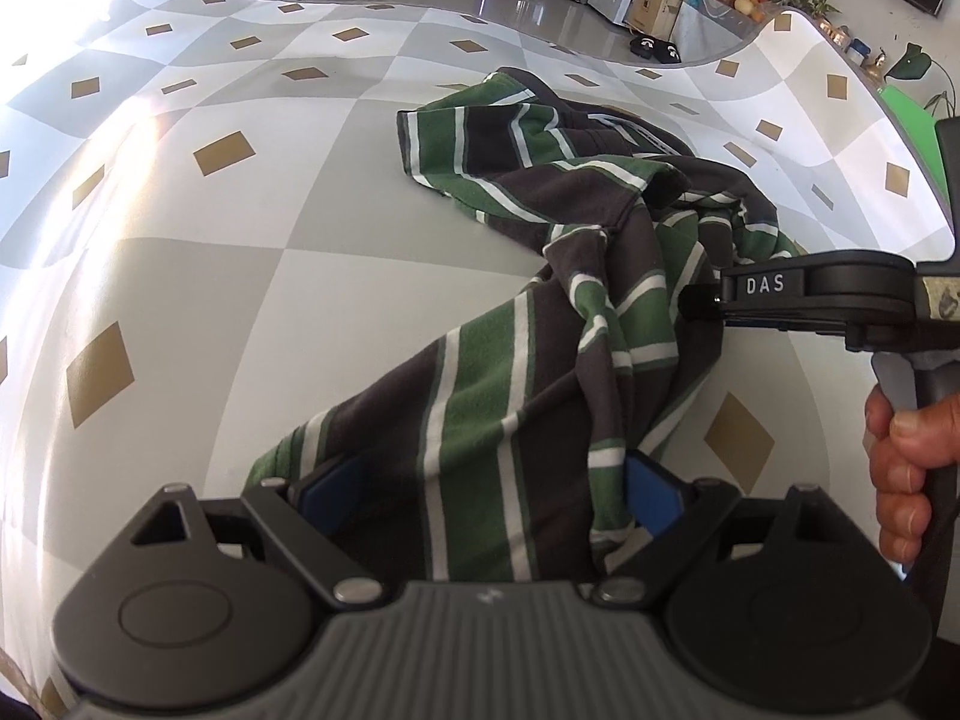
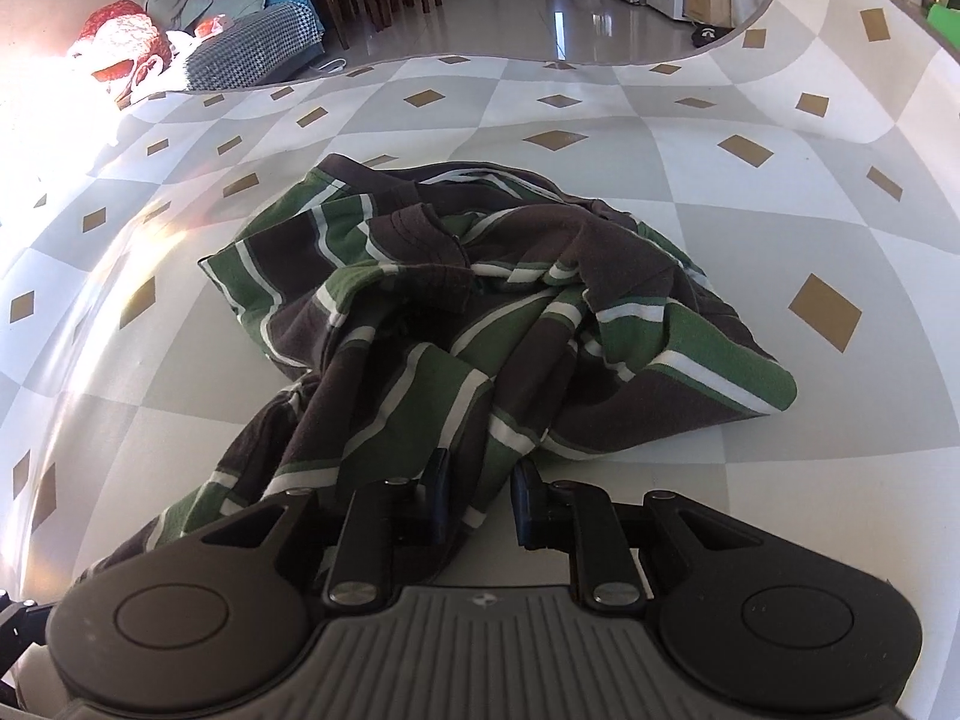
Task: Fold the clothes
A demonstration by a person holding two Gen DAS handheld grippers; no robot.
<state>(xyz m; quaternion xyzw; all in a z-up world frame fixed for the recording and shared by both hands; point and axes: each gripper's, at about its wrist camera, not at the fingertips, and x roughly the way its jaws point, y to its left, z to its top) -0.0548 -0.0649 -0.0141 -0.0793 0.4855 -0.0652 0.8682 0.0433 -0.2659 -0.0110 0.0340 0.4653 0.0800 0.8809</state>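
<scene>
White capital letters "DAS" stand on the black finger of the right gripper [image 1: 699,303], which reaches in from the right side over the striped cloth. The printing on the brown cardboard box [image 1: 654,0] far across the room is too small to read.

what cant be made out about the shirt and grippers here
- Left view: left gripper pads partly under the shirt; grip unclear.
- Right view: right gripper pad contact hidden by bunched cloth.
- Both views: the shirt's collar and sleeves are lost in folds.
- Left view: hand cut by the edge.
</scene>
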